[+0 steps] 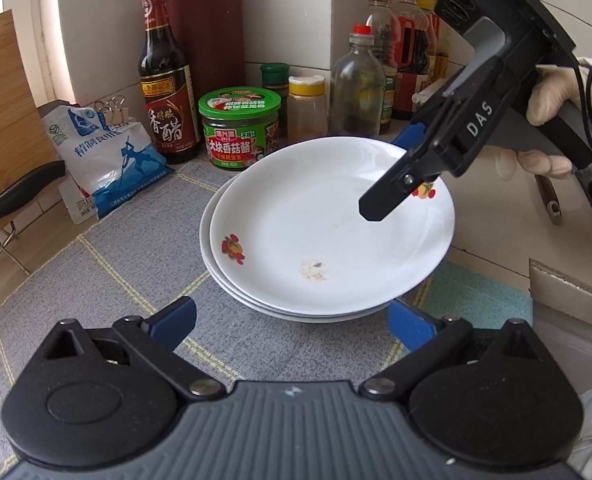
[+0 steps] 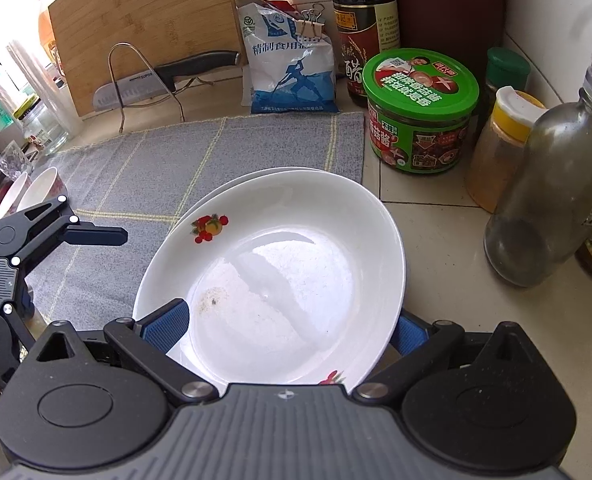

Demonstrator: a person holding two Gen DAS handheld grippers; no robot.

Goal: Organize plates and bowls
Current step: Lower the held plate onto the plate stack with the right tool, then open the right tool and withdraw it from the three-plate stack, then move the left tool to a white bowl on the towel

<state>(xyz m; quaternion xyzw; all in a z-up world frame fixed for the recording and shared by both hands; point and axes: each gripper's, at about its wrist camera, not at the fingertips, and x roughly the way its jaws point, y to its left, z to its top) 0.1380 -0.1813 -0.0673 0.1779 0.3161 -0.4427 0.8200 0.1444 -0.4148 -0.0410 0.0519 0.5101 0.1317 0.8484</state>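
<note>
A white plate with fruit motifs [image 1: 328,236] sits on top of a stack of white plates [image 1: 232,280] on a grey checked mat [image 1: 108,280]. My right gripper [image 1: 392,176] is over the top plate's far right rim, one finger above it and one below; it seems shut on that rim. In the right wrist view the top plate [image 2: 280,272] lies between the blue pads [image 2: 168,324], tilted. My left gripper [image 1: 292,320] is open and empty just in front of the stack; it also shows in the right wrist view [image 2: 108,236].
A green-lidded jar [image 1: 240,132], a vinegar bottle [image 1: 166,80], a salt bag [image 1: 104,156], spice jars and oil bottles [image 1: 400,64] crowd the back wall. A knife on a rack [image 2: 148,80] and cutting board [image 2: 144,24] stand left. Bowls [image 2: 36,192] lie at the far left.
</note>
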